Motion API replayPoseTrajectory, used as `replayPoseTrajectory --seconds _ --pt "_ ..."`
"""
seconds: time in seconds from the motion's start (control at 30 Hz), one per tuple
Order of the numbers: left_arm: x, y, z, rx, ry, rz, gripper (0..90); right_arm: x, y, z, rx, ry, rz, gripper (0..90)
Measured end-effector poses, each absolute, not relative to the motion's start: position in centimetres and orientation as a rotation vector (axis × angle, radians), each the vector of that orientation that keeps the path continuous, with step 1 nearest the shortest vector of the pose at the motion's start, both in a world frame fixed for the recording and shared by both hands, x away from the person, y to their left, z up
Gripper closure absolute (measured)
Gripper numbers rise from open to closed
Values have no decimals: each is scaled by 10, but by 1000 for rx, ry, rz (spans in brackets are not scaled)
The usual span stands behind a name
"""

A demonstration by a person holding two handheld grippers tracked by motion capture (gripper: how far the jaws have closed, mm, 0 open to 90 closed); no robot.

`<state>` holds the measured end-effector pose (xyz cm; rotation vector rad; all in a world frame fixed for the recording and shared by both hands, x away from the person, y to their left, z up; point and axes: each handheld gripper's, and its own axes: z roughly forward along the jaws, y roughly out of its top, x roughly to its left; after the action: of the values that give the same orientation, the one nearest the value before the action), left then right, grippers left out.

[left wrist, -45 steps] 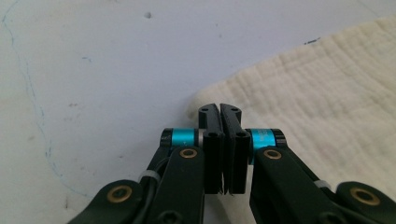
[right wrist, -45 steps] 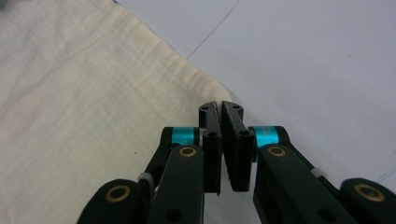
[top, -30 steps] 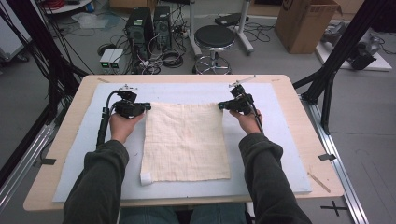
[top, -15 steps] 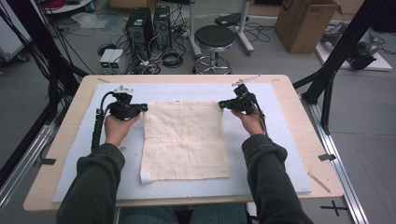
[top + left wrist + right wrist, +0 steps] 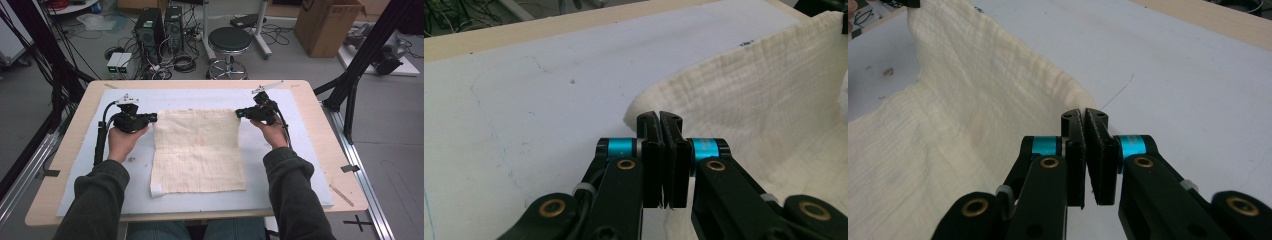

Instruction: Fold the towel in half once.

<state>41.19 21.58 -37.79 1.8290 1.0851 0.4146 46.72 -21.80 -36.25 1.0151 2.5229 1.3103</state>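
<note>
Cloth: the cream waffle-weave cotton cloth (image 5: 199, 150) lies on the pale blue mat (image 5: 295, 165) in the middle of the desk (image 5: 320, 95), its far edge lifted, its near edge flat toward the desk's near edge.
Left fingers: the left gripper (image 5: 663, 131) is pressed together, pinching the cloth's far left corner; the fabric curls up just beyond its tips.
Right fingers: the right gripper (image 5: 1085, 131) is closed too, nipping the far right corner.
Risk, slip: both bites look thin, right at the hem, so a quick lift may pull a corner free.
Risk, skew: if one hand leads the other, the fold could land crooked.
Risk, drag: the near edge could slide on the mat.
</note>
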Motion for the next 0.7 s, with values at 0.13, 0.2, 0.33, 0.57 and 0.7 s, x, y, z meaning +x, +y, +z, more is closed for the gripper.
replayPoseTrajectory --seconds 0.13,0.2,0.33,0.57,0.7 --pt "406 215 -378 1829 1069 409 876 463 -219 -364 1011 2531 1309 867" --pt "404 215 -378 1840 1064 413 876 461 -220 -365 1008 2531 1319 867" --pt "399 217 -379 1831 1058 406 876 458 -221 -366 999 2533 1328 867" --pt "392 217 -382 1841 1046 404 876 451 -219 -365 958 2560 1308 867" --pt "387 220 -384 1843 1041 400 876 446 -221 -365 950 2547 1321 867"
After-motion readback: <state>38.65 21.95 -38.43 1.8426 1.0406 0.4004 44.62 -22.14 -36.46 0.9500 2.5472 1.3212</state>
